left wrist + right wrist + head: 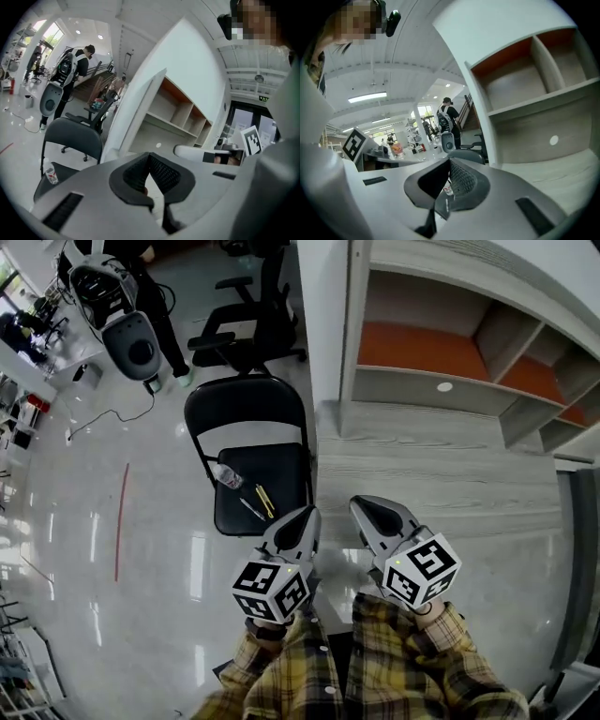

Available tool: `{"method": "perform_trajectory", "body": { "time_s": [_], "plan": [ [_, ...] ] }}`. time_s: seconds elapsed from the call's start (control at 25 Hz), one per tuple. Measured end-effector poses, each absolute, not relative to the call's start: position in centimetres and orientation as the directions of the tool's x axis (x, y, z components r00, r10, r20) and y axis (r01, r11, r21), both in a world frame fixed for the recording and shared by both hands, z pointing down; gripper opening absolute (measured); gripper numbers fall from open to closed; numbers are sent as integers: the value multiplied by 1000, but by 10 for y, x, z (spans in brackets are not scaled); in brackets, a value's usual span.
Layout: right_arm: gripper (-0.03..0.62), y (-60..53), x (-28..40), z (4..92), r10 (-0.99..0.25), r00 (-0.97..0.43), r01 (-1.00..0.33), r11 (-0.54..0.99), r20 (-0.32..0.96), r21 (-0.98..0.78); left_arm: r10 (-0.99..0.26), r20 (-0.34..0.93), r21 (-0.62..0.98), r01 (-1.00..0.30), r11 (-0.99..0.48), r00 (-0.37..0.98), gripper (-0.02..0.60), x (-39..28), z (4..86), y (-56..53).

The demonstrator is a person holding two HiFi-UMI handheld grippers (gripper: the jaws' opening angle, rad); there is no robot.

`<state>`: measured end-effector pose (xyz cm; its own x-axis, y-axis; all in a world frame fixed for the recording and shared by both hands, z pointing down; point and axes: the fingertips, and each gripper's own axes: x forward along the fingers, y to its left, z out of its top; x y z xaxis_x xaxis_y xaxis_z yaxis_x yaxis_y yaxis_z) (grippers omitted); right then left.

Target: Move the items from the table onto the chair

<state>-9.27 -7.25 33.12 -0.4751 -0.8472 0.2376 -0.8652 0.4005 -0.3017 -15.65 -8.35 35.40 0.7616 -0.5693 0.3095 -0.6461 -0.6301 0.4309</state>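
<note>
Bottle [228,476] lies on chair [281,460], beyond left claw [303,516].

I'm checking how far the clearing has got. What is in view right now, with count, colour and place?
Black folding chair: one, black, on the floor left of the table.
Small clear plastic bottle: one, clear, lying on the chair seat.
Yellow pen-like stick: one, yellow, on the seat.
Slim dark pen: one, dark, on the seat beside the yellow stick.
Light grey wooden table: one, right of the chair.
Shelf unit: one, grey with orange backs, at the table's far side.
Black office chair: one, behind the folding chair.
Left gripper: grey, jaws together, empty.
Right gripper: grey, jaws together, empty.
Plaid sleeves: two, yellow-dark, bottom.
</note>
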Motion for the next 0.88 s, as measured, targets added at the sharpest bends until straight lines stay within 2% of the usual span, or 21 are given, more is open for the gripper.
{"method": "perform_trajectory", "body": {
  "time_s": [0.24,0.48,0.68,0.88],
  "plan": [
    [20,1,40,323,-899,-355,-926,299,255,-232,-521,281,393,-592,-704,806,5,-45,331,-30],
    [20,61,136,318,-925,-274,-948,215,264,-233,-482,270,366,-552,-749,834,5,39,316,15],
    [18,98,188,315,-944,-197,-964,137,264,-228,-410,285,343,-492,-800,866,5,93,311,47],
    [18,115,206,312,-957,-128,-977,75,262,-201,-352,288,322,-436,-840,891,5,119,304,62]
  ]
}}
